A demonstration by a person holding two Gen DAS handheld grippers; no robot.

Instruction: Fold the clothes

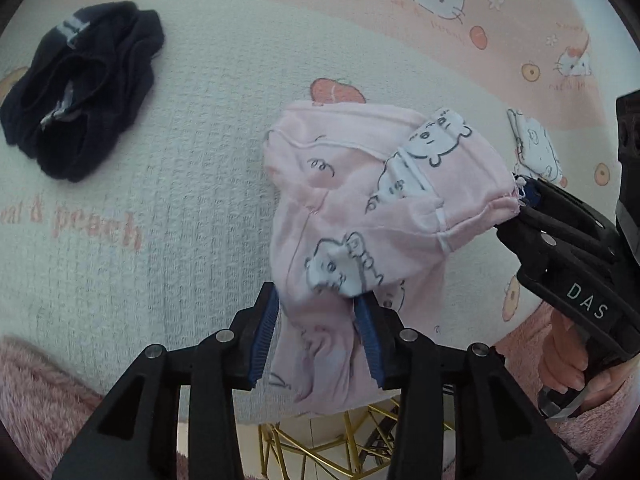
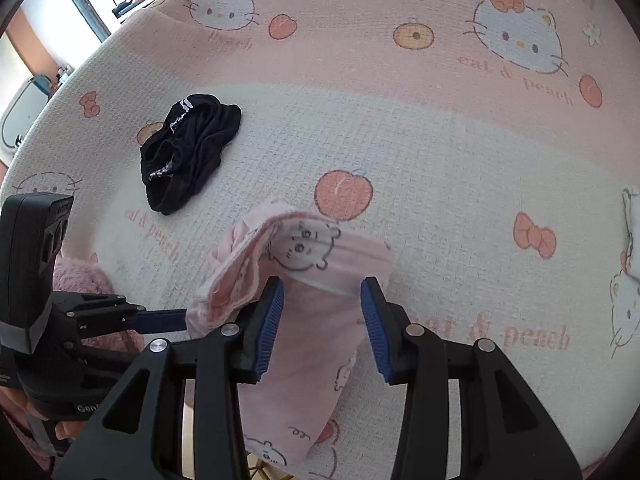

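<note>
A waffle-textured pink and white cloth printed with cartoon cats, peaches and the words "cat & peach" [image 2: 460, 152] covered the whole work surface, draped over its near edge. Below that edge, only a few gold metal bars [image 1: 320, 440] showed between the gripper arms; what they belonged to could not be made out. At the upper left of the right wrist view, a dim room corner with shelves was too small to read.

A pale pink cotton garment printed with small white bear figures [image 1: 360, 208] lay bunched near the front edge, its lower part hanging over it. Which kind of garment it was stayed unclear, since folds hid its shape. The left gripper [image 1: 320, 336] stood with its 2 blue-padded jaws parted, the pink fabric between them but not pinched. The right gripper [image 2: 322, 320] also had its jaws apart around the fabric; in the left wrist view its tip met the garment's right corner, though whether the pads pressed on it could not be told. A hand in a fluffy pink sleeve [image 1: 560, 360] held its handle.

Well apart to the left lay a crumpled navy garment with white stripes [image 2: 188, 152].
</note>
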